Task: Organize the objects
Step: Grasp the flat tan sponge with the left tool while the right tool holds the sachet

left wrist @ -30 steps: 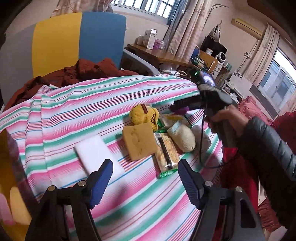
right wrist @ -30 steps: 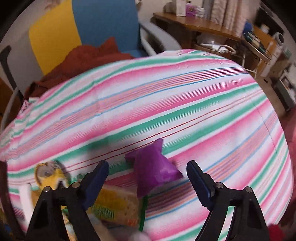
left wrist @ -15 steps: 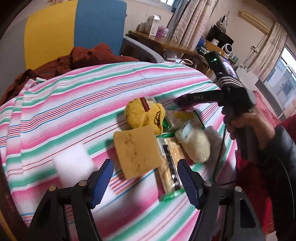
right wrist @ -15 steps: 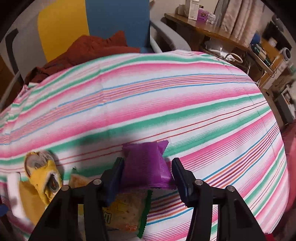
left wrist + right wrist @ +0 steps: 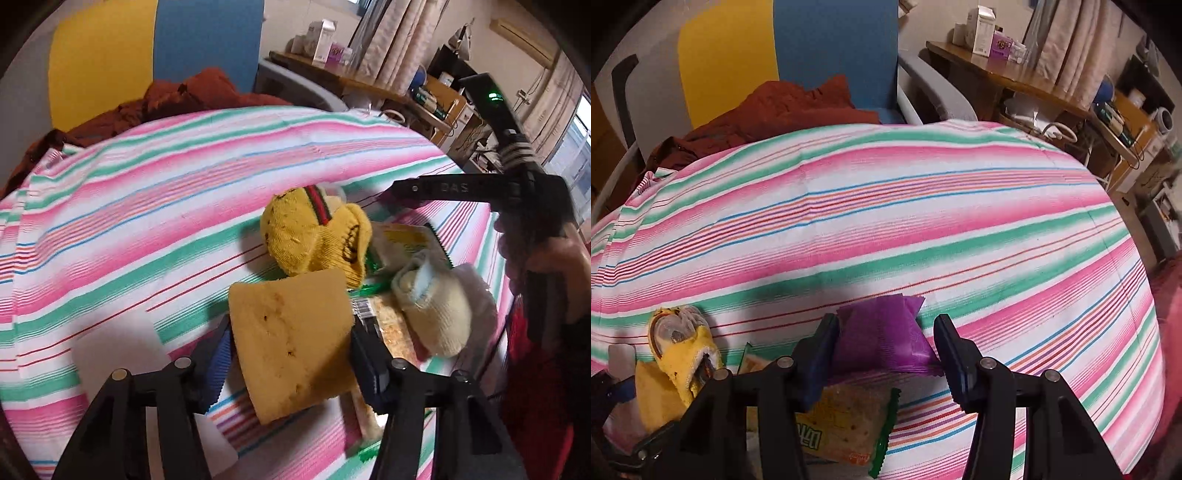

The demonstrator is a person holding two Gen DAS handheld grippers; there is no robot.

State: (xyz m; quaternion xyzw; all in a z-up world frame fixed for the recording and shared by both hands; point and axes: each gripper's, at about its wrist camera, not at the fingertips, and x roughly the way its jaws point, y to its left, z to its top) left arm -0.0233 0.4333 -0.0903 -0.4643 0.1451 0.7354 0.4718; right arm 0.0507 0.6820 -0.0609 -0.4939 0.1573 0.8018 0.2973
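Note:
My left gripper [image 5: 291, 354] is shut on a yellow sponge [image 5: 291, 339] and holds it tilted above the striped cloth. My right gripper [image 5: 886, 350] is shut on a purple packet [image 5: 882, 339], raised off the cloth; it also shows in the left wrist view [image 5: 406, 192]. Behind the sponge lie a yellow sock [image 5: 314, 236], a cream sock [image 5: 432, 306] and cracker packs [image 5: 406, 240]. A white sponge [image 5: 118, 354] lies on the cloth to the left.
The striped cloth [image 5: 923, 206] covers the table. A yellow and blue chair [image 5: 798, 55] with a red-brown garment [image 5: 775, 110] stands behind it. A wooden desk [image 5: 1015, 81] with boxes stands at the back right. A cracker pack [image 5: 846, 432] lies below the purple packet.
My left gripper moved forward and shut on the yellow sponge, lifting it. My right gripper shut on the purple packet and raised it.

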